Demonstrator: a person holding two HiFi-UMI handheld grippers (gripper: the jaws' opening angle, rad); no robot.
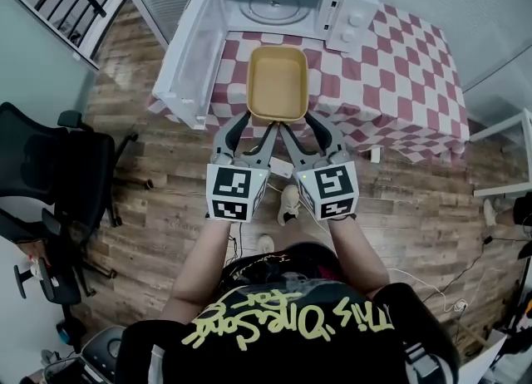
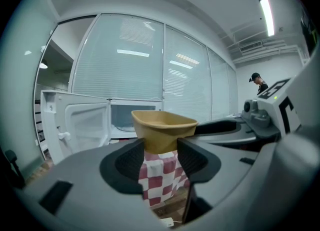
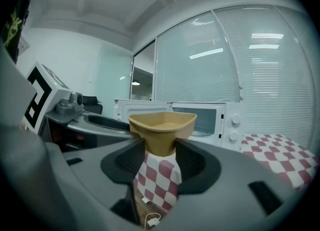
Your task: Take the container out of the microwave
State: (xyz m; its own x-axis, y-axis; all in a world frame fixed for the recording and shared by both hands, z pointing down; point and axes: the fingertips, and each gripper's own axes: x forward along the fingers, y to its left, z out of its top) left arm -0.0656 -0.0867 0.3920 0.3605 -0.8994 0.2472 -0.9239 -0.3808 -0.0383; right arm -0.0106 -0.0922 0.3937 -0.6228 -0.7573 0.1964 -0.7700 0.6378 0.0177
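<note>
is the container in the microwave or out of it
Out: left gripper and right gripper hold the container over the checked tablecloth, in front of the open microwave.

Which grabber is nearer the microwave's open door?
The left gripper: the white door hangs open on its side, while the right gripper is on the side with the knobs. Both hold the tan container.

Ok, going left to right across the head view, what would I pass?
black office chair → open microwave door → yellow container → microwave control knobs. Both tools sit directly below the container, so they are left out.
</note>
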